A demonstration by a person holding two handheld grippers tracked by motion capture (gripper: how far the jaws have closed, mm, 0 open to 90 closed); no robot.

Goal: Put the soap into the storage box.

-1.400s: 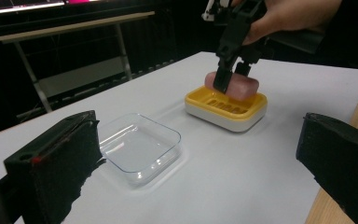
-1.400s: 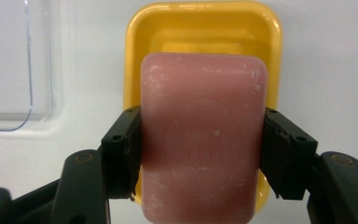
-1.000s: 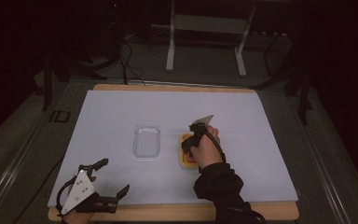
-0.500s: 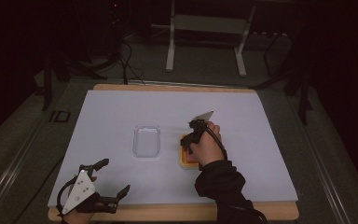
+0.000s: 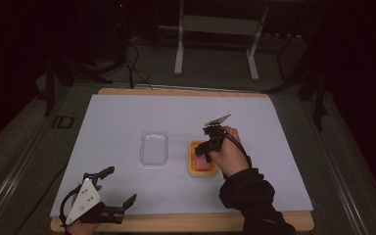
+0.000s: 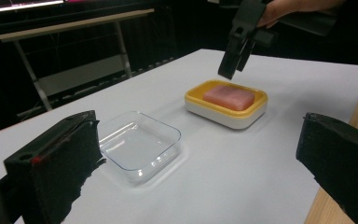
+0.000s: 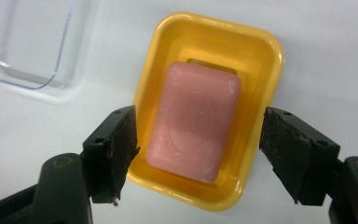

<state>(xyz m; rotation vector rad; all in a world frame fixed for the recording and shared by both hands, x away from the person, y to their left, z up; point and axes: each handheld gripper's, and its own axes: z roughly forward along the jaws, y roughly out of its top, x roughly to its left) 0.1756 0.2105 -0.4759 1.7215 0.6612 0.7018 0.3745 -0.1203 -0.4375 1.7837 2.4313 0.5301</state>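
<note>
On the white table (image 5: 127,112), the pink soap (image 7: 195,120) is lying in the yellow dish (image 7: 261,51) near the middle, looking hard and slippery, best pinched by its long sides, while the right gripper (image 7: 198,154) is hanging above, jaws just opening, empty, and the left gripper (image 5: 108,192) is resting wide open at the near edge.

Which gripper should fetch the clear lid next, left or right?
Probably left: the left gripper is open and empty, on the clear lid's side. The right gripper, jaws just opened, hangs above the soap.
</note>
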